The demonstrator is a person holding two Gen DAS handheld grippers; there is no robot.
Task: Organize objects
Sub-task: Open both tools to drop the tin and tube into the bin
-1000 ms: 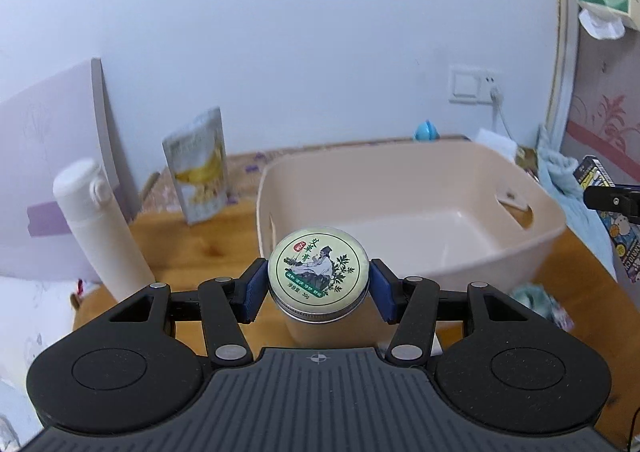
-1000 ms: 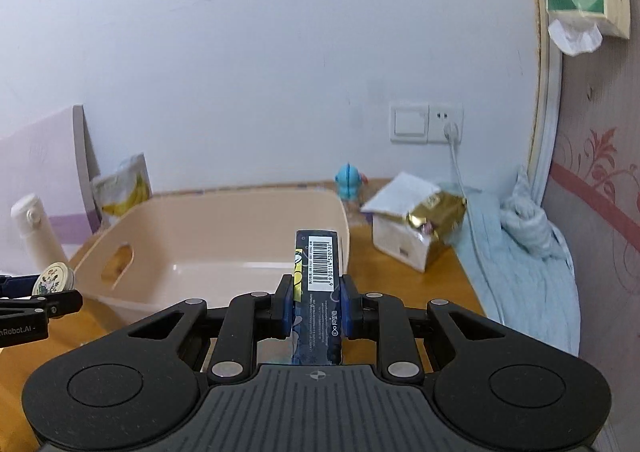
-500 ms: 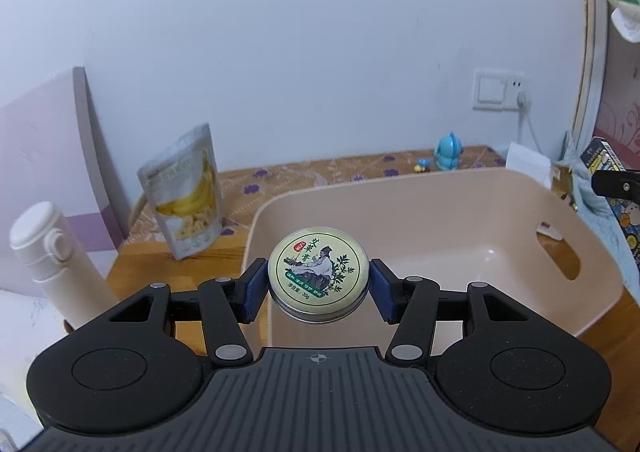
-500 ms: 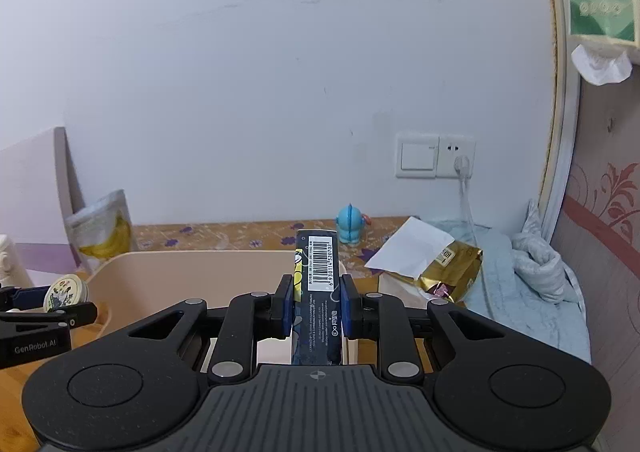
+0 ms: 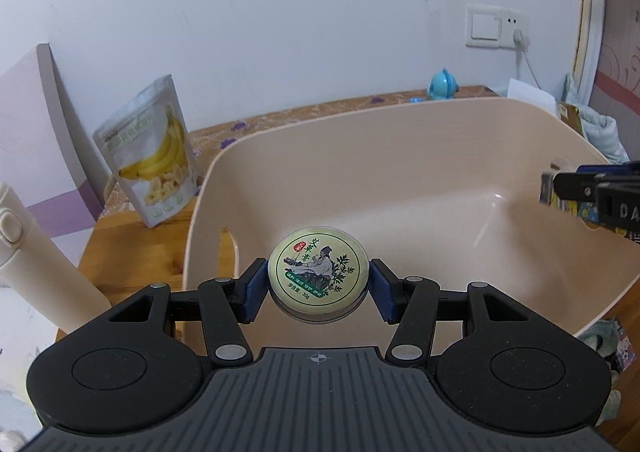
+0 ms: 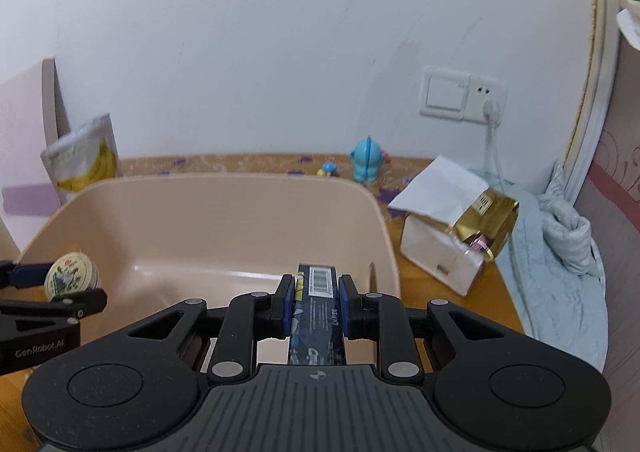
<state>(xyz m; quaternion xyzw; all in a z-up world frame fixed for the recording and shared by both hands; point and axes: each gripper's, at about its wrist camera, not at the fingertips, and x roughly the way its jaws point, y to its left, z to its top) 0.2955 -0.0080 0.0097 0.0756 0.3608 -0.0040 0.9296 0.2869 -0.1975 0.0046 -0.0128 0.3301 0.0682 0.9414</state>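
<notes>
Left gripper (image 5: pixel 318 287) clamped on a round tin (image 5: pixel 317 275), right gripper (image 6: pixel 316 304) pinching a dark box (image 6: pixel 318 308), both over the beige bin (image 5: pixel 400 124), nothing inside.

Left gripper (image 5: pixel 318 286) jaws clamped; right gripper (image 6: pixel 316 306) jaws clamped.

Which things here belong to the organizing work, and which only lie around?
In the job:
round tin, in left gripper
dark box, in right gripper
beige bin

Lying about:
banana chip bag
white bottle
blue figurine
white and gold package
</notes>
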